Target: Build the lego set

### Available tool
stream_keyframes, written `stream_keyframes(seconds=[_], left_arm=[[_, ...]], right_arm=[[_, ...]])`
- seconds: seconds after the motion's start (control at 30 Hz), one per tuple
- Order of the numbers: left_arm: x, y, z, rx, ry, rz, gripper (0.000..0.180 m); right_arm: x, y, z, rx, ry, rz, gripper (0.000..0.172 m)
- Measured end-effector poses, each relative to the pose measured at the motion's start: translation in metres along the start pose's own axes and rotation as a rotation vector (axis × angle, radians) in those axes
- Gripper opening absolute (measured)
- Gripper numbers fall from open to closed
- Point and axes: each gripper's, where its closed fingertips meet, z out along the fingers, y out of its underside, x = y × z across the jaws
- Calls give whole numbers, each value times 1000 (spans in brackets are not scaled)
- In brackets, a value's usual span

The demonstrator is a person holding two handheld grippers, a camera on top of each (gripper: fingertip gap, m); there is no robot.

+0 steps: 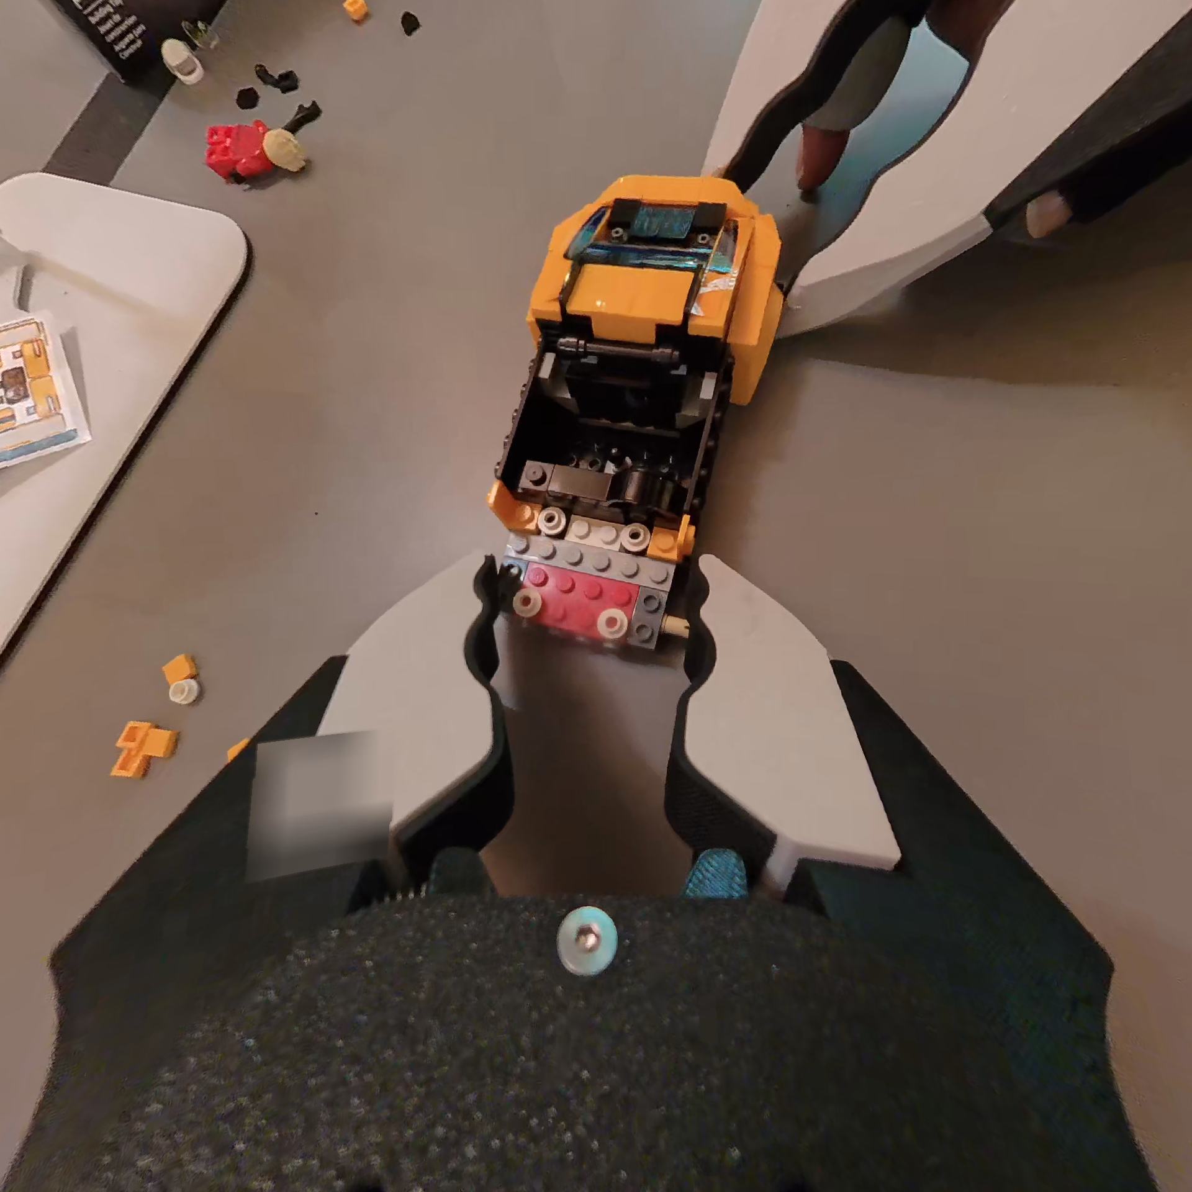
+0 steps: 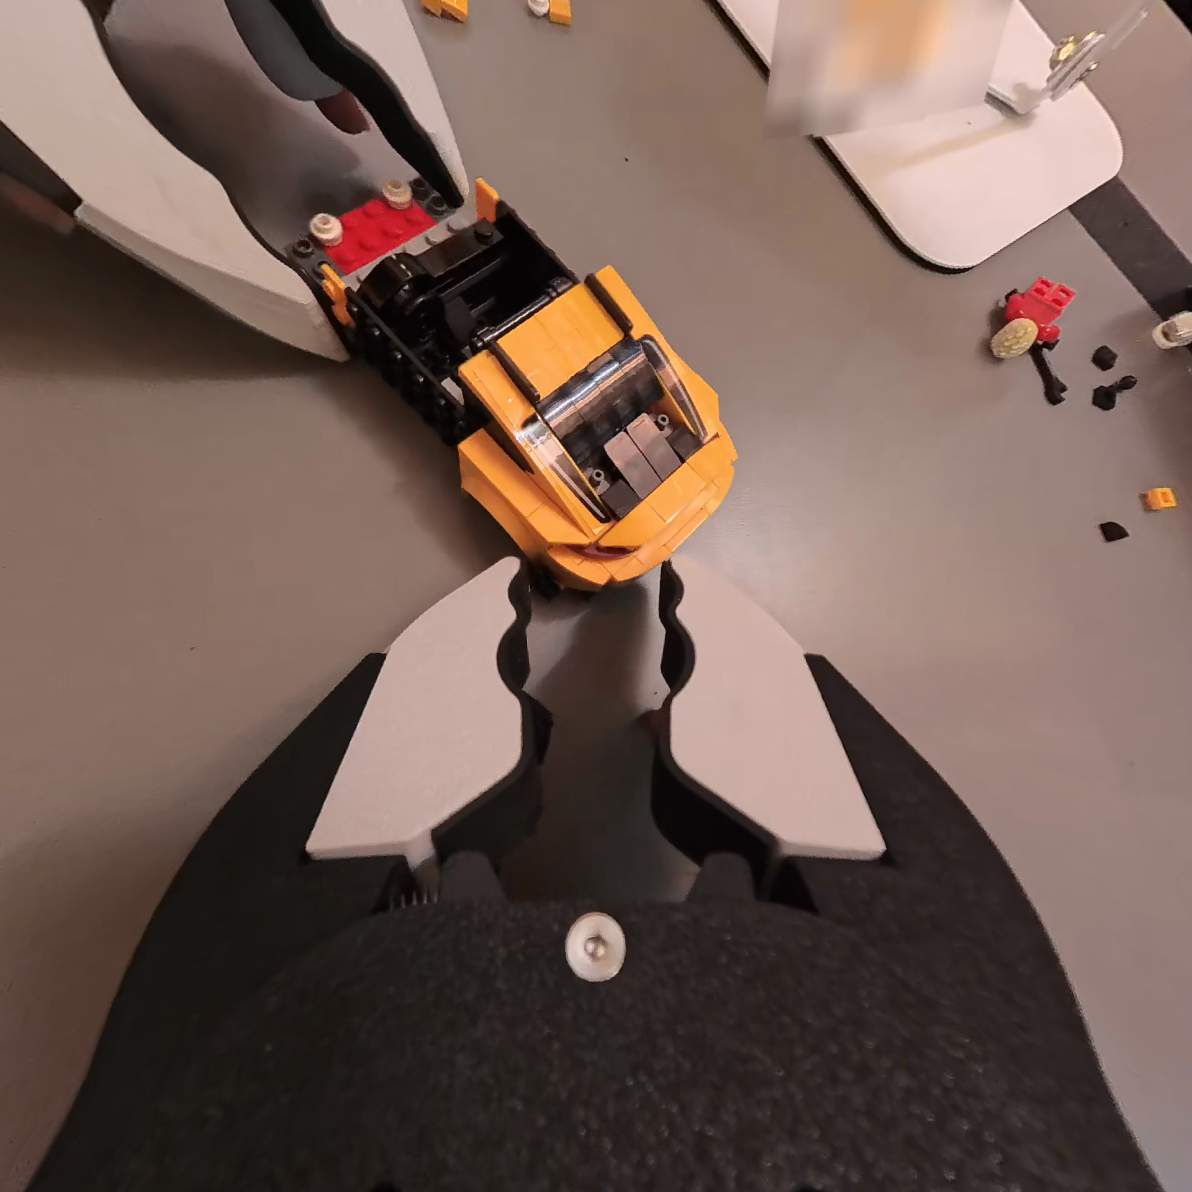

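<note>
The toy car point(image 1: 635, 361) lies on the table point(image 1: 935, 548) between both grippers, left gripper point(image 1: 590, 603) clamping its red end, right gripper point(image 2: 593, 580) pinching its orange end.

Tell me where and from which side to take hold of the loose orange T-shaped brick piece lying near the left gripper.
Take the orange T-shaped piece across its narrower arm, coming straight down from above. It lies flat on the grey table, so its sides offer little height; only the two short parallel edges of that arm give the pads something to close on. The small orange piece and white stud lie apart, so there looks to be room.
</note>
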Motion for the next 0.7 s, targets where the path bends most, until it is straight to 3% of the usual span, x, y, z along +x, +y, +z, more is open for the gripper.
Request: stream_keyframes(seconds=[0.43, 0.7], left_arm=[[-11, -1, -7, 41, -30, 13, 55], [-13, -3, -7, 71, -39, -28, 48]], right_arm=[[2, -4, 1, 58, -15, -6, 38], [9, -16, -7, 179, -54, 71, 39]])
